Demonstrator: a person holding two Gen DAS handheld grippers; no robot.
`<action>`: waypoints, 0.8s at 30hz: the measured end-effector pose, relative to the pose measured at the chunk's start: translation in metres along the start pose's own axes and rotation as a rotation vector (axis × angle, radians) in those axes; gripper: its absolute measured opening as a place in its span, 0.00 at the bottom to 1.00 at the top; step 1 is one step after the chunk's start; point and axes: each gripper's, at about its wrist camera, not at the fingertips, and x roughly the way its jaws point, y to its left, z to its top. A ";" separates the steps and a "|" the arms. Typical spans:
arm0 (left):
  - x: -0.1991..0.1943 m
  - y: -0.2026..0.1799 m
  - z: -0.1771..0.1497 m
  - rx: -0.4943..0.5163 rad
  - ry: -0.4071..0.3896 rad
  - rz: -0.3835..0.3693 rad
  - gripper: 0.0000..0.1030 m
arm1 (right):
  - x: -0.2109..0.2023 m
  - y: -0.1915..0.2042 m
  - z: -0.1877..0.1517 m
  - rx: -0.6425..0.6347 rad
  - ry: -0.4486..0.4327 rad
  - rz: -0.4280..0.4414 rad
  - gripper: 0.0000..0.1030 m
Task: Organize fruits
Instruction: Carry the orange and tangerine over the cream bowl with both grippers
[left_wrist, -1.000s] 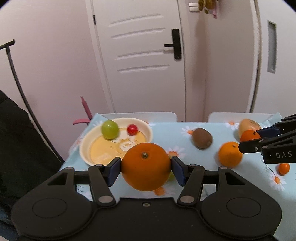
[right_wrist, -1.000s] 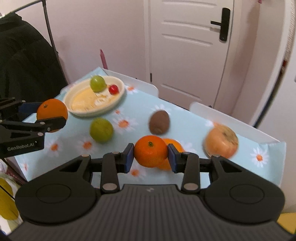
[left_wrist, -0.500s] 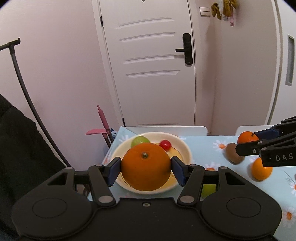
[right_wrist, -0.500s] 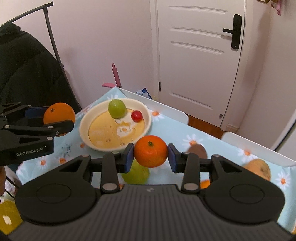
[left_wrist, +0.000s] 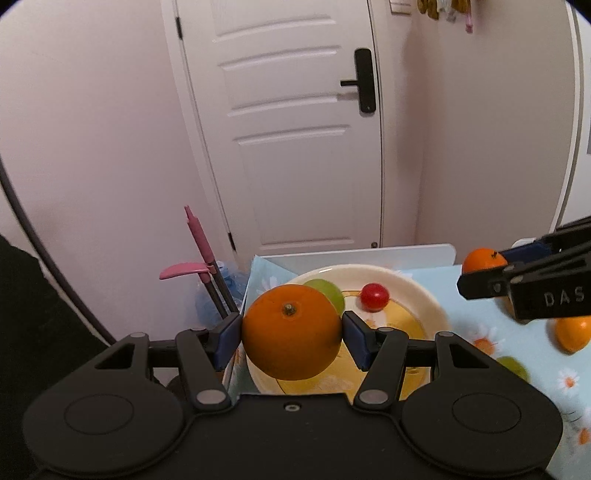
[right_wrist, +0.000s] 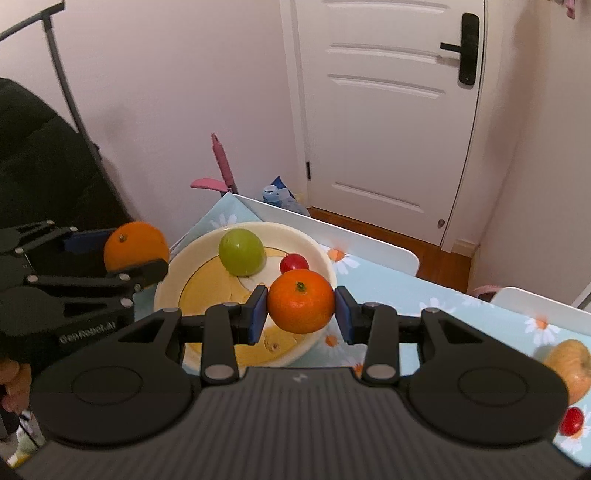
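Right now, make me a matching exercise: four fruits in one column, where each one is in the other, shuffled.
Fruits:
1. large orange
2. mandarin
3. green fruit
4. yellowish fruit

Places:
A. on the tablecloth, right of the plate
B. in the left gripper
C. on the plate
D. in the right gripper

Pairs: 1-B, 2-D, 3-C, 4-A
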 end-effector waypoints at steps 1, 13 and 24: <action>0.006 0.002 -0.001 0.006 0.006 -0.006 0.61 | 0.005 0.003 0.001 0.007 0.004 -0.006 0.52; 0.065 0.010 -0.012 0.083 0.067 -0.042 0.61 | 0.052 0.009 0.010 0.043 0.057 -0.048 0.52; 0.079 -0.004 -0.019 0.153 0.087 -0.024 0.63 | 0.061 0.005 0.013 0.035 0.069 -0.053 0.52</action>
